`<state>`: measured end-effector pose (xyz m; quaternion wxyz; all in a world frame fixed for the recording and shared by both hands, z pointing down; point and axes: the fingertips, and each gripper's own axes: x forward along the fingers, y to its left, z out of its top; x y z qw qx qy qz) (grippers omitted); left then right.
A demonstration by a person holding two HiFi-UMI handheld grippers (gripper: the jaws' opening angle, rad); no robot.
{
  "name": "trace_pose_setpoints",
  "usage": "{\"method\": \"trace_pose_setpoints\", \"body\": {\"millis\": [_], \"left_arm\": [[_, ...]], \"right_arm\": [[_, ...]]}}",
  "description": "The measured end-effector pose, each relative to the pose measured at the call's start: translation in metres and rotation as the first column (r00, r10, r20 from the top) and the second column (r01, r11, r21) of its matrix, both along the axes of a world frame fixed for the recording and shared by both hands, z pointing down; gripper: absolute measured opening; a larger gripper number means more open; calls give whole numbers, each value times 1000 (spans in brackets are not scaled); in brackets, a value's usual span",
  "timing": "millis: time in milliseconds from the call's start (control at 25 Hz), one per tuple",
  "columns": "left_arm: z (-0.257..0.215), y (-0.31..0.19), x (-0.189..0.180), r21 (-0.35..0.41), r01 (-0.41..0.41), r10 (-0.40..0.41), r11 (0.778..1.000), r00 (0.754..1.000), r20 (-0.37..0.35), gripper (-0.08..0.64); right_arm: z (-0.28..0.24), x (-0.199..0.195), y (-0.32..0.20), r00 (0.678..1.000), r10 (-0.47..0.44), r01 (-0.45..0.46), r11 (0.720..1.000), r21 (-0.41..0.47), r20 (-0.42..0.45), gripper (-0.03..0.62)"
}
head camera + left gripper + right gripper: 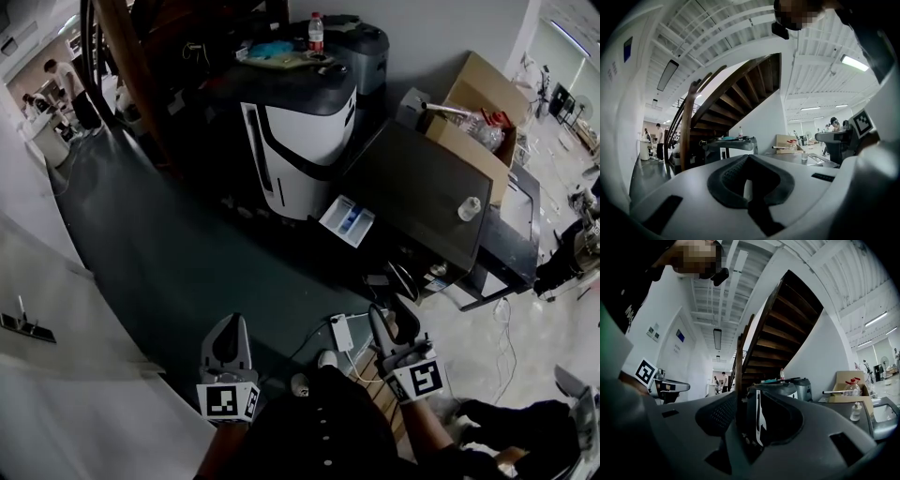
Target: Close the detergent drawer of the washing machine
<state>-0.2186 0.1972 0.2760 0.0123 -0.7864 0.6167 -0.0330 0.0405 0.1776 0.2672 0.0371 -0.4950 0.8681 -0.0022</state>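
The washing machine (300, 131), a white and black unit under a wooden stair, stands far ahead of both grippers. A white piece with blue marks (347, 221) juts out at its lower right; I cannot tell whether this is the drawer. My left gripper (234, 321) is low in the head view, its tips together and nothing held. The left gripper view looks level past the left gripper (748, 158) toward the machine (733, 144). My right gripper (388, 319) is beside it, slightly open and empty. Through the right gripper (749, 394) the machine (774, 389) shows.
A dark table (412, 187) right of the machine carries a small white bottle (469, 208) and a cardboard box (478, 112). A water bottle (316, 33) stands on the machine. A power strip (340, 333) with cables lies on the floor by the grippers. A white wall (56, 309) is at the left.
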Motion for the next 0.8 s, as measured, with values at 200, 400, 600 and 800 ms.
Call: {"method": "trace_pose_setpoints", "body": {"millis": [200, 400, 600, 800], "left_arm": [[-4, -26, 3, -4, 21, -21, 1000, 1000, 12, 8], [-13, -57, 7, 9, 46, -46, 999, 999, 24, 8], [-20, -87, 13, 32, 59, -60, 998, 998, 36, 8], [-22, -110, 21, 38, 69, -71, 997, 997, 38, 8]], "right_arm": [[2, 8, -32, 1000, -21, 21, 1000, 16, -19, 175], [-9, 20, -68, 1000, 2, -3, 1000, 20, 5, 175], [-8, 28, -101, 1000, -12, 12, 1000, 21, 12, 176], [-5, 34, -129, 1000, -22, 22, 1000, 11, 12, 176]]}}
